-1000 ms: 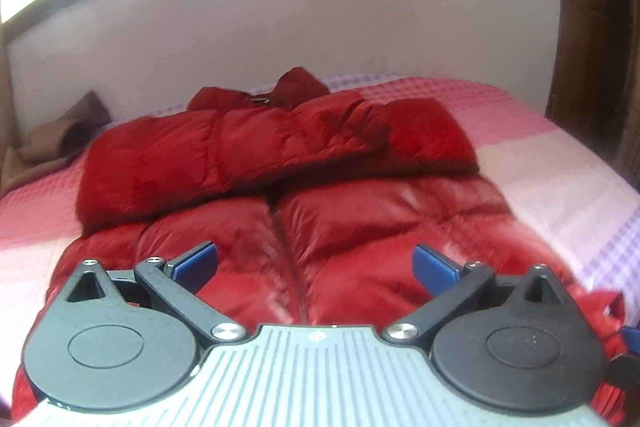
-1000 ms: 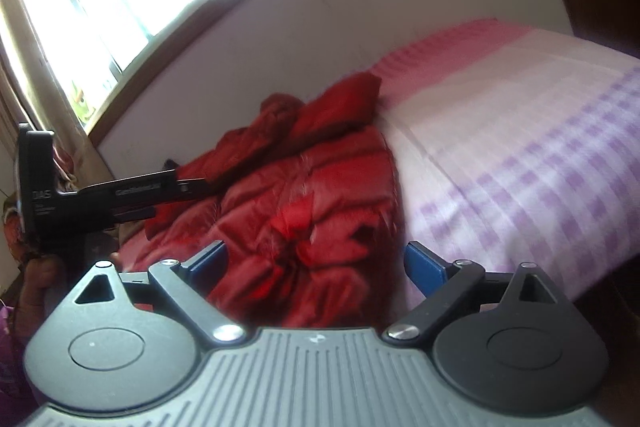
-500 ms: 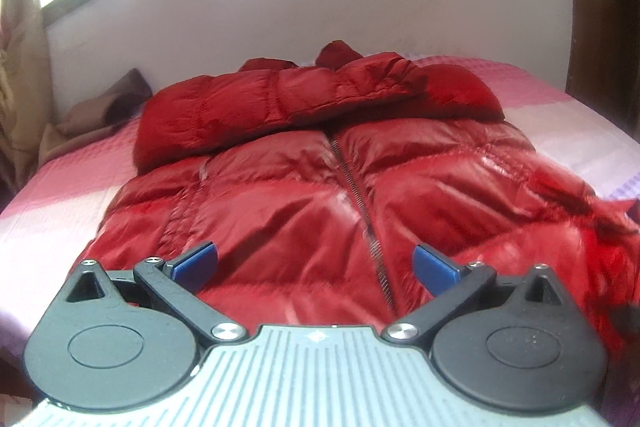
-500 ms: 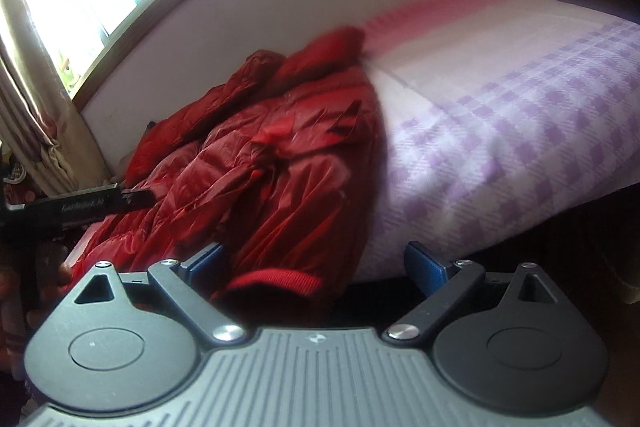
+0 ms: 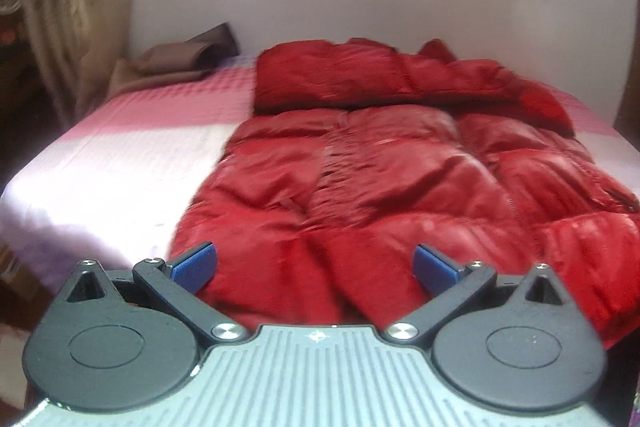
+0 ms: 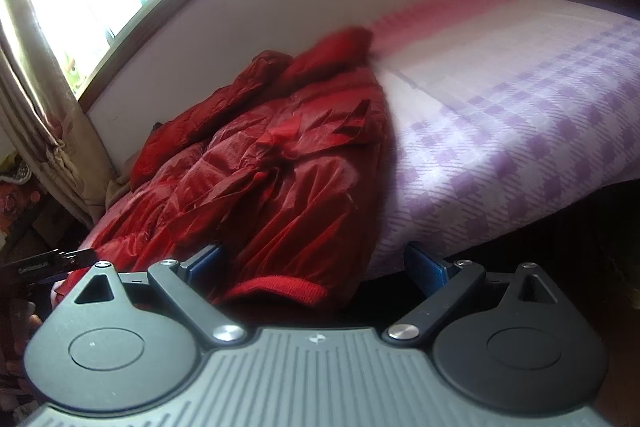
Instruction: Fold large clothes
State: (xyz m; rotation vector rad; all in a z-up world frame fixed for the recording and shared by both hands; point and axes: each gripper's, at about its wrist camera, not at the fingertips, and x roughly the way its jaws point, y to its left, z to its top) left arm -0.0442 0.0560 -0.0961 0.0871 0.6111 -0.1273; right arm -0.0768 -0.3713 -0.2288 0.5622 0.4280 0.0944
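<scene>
A red puffer jacket [image 5: 404, 183] lies front up on the bed, zipper closed, one sleeve folded across the chest near the collar. My left gripper [image 5: 314, 267] is open and empty, just in front of the jacket's bottom hem at its left side. In the right wrist view the jacket [image 6: 256, 167] hangs over the bed's near edge, with a ribbed red cuff [image 6: 276, 289] lowest. My right gripper [image 6: 316, 267] is open and empty, with the cuff between its jaws' line but not gripped. The left gripper's body [image 6: 48, 261] shows at the far left.
The bed has a pink and white sheet [image 5: 120, 163], purple-checked at the near right [image 6: 520, 131]. A brown cloth [image 5: 184, 57] lies by the headboard. A white wall and bright window are behind. Curtains [image 6: 44, 115] hang at the left. Dark floor lies below the bed edge.
My left gripper has swung left, so the jacket now sits right of centre. My right gripper has come lower and closer to the hanging cuff. Both stay open.
</scene>
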